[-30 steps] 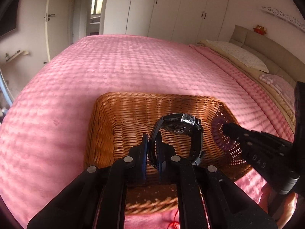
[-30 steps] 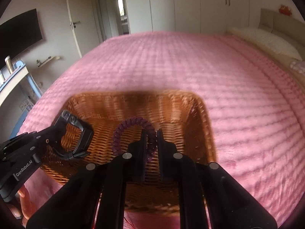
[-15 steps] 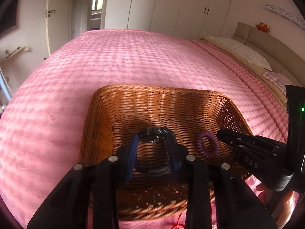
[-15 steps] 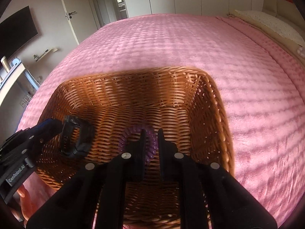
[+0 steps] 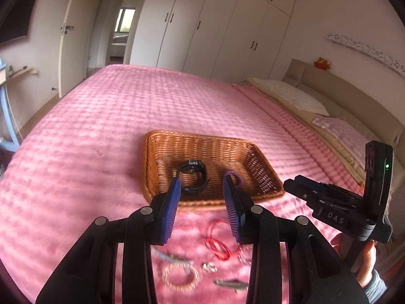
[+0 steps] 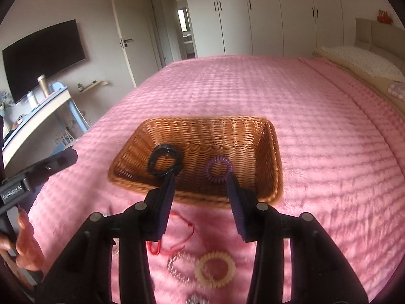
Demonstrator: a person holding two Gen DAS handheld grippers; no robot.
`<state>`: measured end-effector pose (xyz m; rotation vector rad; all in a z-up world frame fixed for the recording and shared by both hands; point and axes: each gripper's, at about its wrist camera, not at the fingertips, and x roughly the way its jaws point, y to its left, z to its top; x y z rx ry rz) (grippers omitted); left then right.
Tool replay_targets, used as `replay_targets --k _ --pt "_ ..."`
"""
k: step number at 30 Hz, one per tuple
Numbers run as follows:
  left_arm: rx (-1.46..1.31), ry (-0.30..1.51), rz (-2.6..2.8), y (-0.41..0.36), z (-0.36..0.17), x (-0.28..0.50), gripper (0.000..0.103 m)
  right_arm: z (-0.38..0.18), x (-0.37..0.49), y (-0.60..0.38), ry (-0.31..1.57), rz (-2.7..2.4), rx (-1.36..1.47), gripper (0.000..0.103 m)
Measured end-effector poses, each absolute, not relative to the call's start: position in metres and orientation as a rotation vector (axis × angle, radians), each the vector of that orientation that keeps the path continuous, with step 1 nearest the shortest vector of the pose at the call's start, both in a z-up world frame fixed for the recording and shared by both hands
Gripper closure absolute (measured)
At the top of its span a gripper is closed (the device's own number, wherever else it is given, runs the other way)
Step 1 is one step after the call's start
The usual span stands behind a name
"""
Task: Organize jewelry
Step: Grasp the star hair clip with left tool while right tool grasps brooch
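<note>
A wicker basket (image 5: 162, 152) (image 6: 268, 152) sits on the pink bedspread. A black watch (image 5: 193, 177) (image 6: 164, 162) and a purple coil bracelet (image 6: 218, 169) (image 5: 239, 177) lie inside it. My left gripper (image 5: 202, 207) is open and empty, raised in front of the basket. My right gripper (image 6: 202, 202) is open and empty too, also in front of the basket; it shows at the right of the left wrist view (image 5: 329, 200). Near me on the bedspread lie a red string (image 5: 217, 245) (image 6: 182, 233), a cream coil bracelet (image 6: 215, 268), a beaded bracelet (image 5: 181, 276), a ring (image 5: 209, 267) and a clip (image 5: 230, 283).
The bed's pillows (image 5: 291, 96) and headboard are at the right. A desk (image 6: 33, 111) with bottles and a wall TV (image 6: 43, 55) are at the left. White wardrobes (image 5: 215, 30) line the far wall.
Both grippers opened and let go: the watch and the purple bracelet now lie in the basket. Both grippers pulled back and up, so loose jewelry on the bedspread came into view.
</note>
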<state>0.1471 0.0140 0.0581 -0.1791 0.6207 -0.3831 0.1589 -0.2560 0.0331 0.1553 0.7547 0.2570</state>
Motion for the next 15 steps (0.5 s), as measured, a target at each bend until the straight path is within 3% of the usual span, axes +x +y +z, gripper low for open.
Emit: replay_targets --k 6,15 --pt "-0.151 0.605 -0.463 0.015 0.056 0.071 0.067 0.026 0.098 -0.259 0.75 0.254 0.137 0.064" --pt "-0.068 0.738 -0.603 -0.006 -0.011 0.005 0.064 -0.025 0.042 -0.26 0.823 0.23 0.169 0.064"
